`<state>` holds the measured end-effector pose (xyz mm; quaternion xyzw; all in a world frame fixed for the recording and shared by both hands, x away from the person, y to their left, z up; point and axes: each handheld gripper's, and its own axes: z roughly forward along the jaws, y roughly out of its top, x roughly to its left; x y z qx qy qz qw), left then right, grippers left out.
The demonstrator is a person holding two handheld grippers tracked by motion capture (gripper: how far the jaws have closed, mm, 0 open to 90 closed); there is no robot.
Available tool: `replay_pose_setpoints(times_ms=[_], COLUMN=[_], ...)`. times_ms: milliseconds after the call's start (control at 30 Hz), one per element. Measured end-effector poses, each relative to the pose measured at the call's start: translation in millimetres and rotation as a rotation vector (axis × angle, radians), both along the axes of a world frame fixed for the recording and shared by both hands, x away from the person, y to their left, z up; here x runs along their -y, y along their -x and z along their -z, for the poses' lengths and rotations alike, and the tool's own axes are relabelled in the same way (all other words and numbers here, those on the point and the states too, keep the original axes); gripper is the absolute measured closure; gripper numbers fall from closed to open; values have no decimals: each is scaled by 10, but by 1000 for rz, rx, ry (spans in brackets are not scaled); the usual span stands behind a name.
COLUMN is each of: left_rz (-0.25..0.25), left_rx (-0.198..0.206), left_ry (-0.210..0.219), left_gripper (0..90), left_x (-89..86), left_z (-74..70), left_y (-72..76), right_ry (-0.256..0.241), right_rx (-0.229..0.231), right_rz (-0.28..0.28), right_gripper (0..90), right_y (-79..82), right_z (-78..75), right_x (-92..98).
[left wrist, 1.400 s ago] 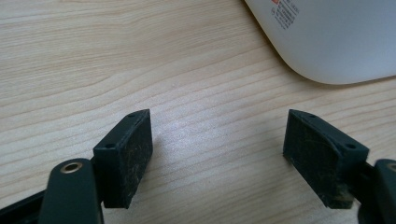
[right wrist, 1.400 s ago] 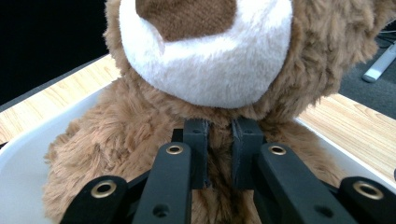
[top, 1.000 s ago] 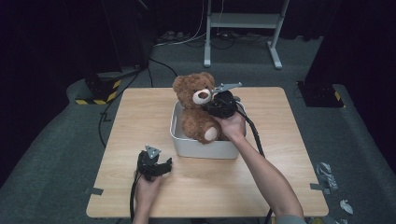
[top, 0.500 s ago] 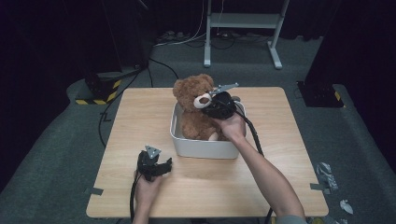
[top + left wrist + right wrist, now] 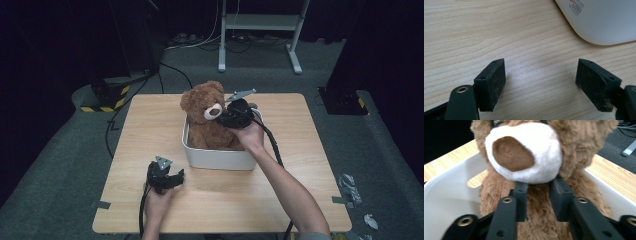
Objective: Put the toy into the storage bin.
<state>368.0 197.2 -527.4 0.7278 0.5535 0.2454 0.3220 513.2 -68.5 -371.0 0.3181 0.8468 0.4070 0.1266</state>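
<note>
Teddy bear [image 5: 207, 117] seated upright in the white tub [image 5: 220, 157] on the bench [image 5: 300, 130]. Right hand-held gripper [image 5: 537, 195] pinches plush beneath the muzzle; left hand-held gripper [image 5: 541, 82] rests released on the bench. Soft, light, compressible: grip deep into the chest.

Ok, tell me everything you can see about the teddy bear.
The teddy bear is brown plush with round ears, a white muzzle and a brown nose patch. It sits upright inside the white bin near the middle of the wooden table, its head above the rim. The right gripper is at its chest just below the muzzle, with fur pinched between the narrowly spaced fingers.
</note>
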Motion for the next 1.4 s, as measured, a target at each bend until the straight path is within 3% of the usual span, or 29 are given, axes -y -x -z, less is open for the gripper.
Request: replay_pose_setpoints(times_ms=[200, 367, 733, 1400], left_rz=[0, -1, -1, 0], left_rx=[1, 1, 4, 3], left_ry=[-1, -1, 0, 1], left_gripper=[239, 239, 239, 239], left_x=[0, 0, 2, 1], left_z=[1, 0, 3, 3], left_y=[0, 0, -1, -1], right_ry=[-11, -22, -128, -176], right_rx=[-1, 9, 76, 122], right_rz=[21, 21, 45, 64], right_gripper=[553, 511, 509, 486], right_y=[13, 46, 184, 336], right_z=[-20, -57, -161, -226], right_x=[61, 106, 319, 554])
